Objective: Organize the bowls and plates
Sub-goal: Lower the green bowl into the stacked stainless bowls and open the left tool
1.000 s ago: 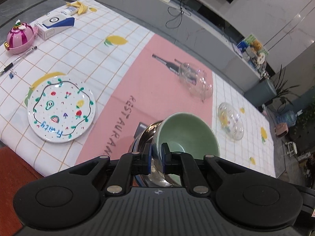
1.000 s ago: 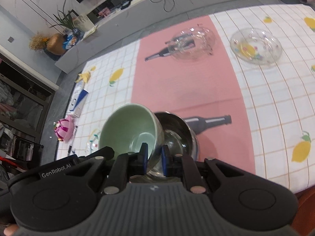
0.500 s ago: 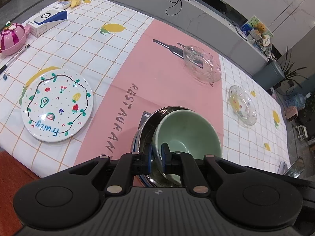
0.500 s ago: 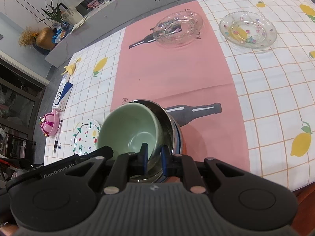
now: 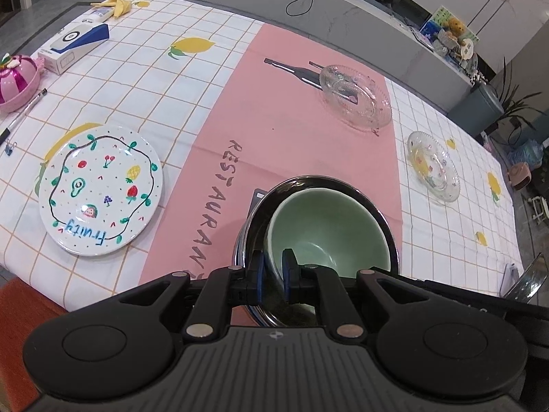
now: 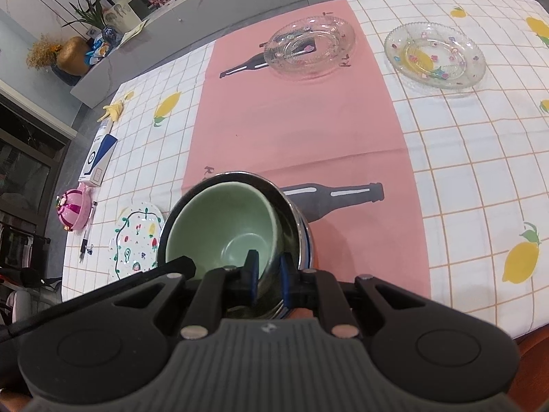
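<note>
A green bowl point(image 5: 326, 226) sits inside a steel bowl point(image 5: 343, 185) near the table's front edge; both show in the right wrist view, the green bowl point(image 6: 223, 226) and the steel bowl point(image 6: 291, 213). My left gripper point(image 5: 272, 271) is shut on the green bowl's near rim. My right gripper point(image 6: 266, 271) is shut on its rim too. A white fruit-print plate point(image 5: 99, 189) lies to the left. Two glass plates point(image 5: 355, 98) point(image 5: 434, 166) lie farther back.
A pink toy pot point(image 5: 15, 80), a pen point(image 5: 24, 110), a blue-and-white box point(image 5: 73, 46) and a banana peel point(image 5: 116, 5) lie at the far left. The table's front edge runs just below the bowls. A grey counter point(image 5: 343, 10) stands behind the table.
The green bowl came down from a tilted hold above the steel bowl and now sits level inside it. Both grippers stayed shut on its rim.
</note>
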Available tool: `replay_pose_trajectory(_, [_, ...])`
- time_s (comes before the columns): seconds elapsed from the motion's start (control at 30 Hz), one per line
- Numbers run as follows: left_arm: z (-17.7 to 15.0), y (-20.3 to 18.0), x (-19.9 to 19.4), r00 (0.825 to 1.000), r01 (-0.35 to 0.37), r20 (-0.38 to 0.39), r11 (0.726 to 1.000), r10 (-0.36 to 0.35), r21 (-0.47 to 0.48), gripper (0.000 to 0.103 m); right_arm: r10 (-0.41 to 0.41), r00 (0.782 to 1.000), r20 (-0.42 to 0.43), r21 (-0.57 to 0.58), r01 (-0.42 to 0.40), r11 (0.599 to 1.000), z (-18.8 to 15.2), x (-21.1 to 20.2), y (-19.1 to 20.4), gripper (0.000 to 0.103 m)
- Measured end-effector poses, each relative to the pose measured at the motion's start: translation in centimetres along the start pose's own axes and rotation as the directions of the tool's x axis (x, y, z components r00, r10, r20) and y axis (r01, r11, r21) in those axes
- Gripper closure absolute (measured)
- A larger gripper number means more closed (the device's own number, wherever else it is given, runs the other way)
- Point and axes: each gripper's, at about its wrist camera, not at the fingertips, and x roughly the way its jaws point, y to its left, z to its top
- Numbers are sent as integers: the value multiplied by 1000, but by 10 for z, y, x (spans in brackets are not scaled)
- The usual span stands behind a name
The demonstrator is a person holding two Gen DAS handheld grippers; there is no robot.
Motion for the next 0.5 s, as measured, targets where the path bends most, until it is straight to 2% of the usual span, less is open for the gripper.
replay_pose_trajectory(0.17, [0, -5, 1, 1000, -18, -8, 999, 18, 37, 91, -12, 1000, -3, -15, 12, 1000, 0, 1, 4, 89])
replay_pose_trajectory(0.33, [0, -5, 0, 1000, -11, -13, 1000, 12, 26, 91, -8, 1000, -8, -2, 8, 1000, 1, -1, 3, 89])
replay_pose_trajectory(0.43, [1, -4, -1, 1000, -5, -16, 1000, 6, 21, 90, 3, 1000, -10, 5, -3, 1000, 1, -3, 3, 82])
replay_pose_trajectory(0.5, [2, -3, -2, 1000, -1, -18, 1000, 1, 20, 86, 6, 1000, -8, 2, -6, 1000, 1, -4, 5, 78])
